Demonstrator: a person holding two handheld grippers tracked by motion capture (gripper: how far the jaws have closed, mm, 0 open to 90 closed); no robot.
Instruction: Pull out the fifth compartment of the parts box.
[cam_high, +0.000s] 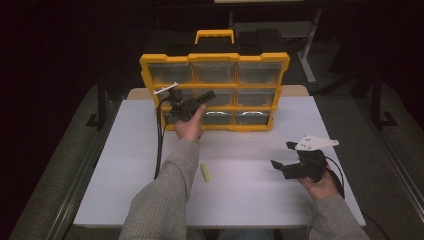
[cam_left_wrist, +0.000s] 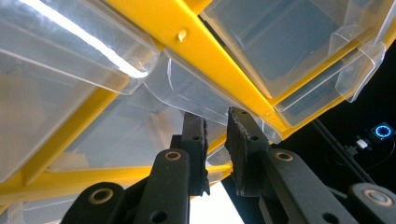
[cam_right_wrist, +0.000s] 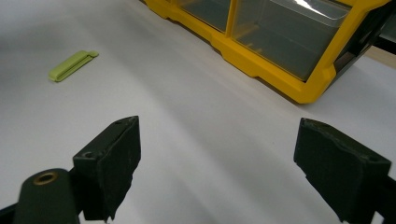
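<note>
A yellow organizer (cam_high: 215, 57) with clear drawers stands upright at the back of the white table. My left gripper (cam_high: 209, 95) reaches up to its middle row. In the left gripper view my jaws (cam_left_wrist: 216, 135) stand almost together, pinching the clear pull lip of a drawer (cam_left_wrist: 187, 93) below a yellow bar (cam_left_wrist: 187, 32). My right gripper (cam_high: 283, 155) hovers over the table's front right, wide open with nothing between its pads (cam_right_wrist: 217, 154). A small green clip (cam_high: 205, 172) lies flat on the table in front of the left forearm; the clip (cam_right_wrist: 72, 65) is also at the upper left of the right gripper view.
The organizer's bottom corner (cam_right_wrist: 261, 60) lies ahead of the right gripper. The white table (cam_high: 250, 200) has bare surface between the two hands. A black cable trails from the left gripper down the table's left side. The surroundings are dark.
</note>
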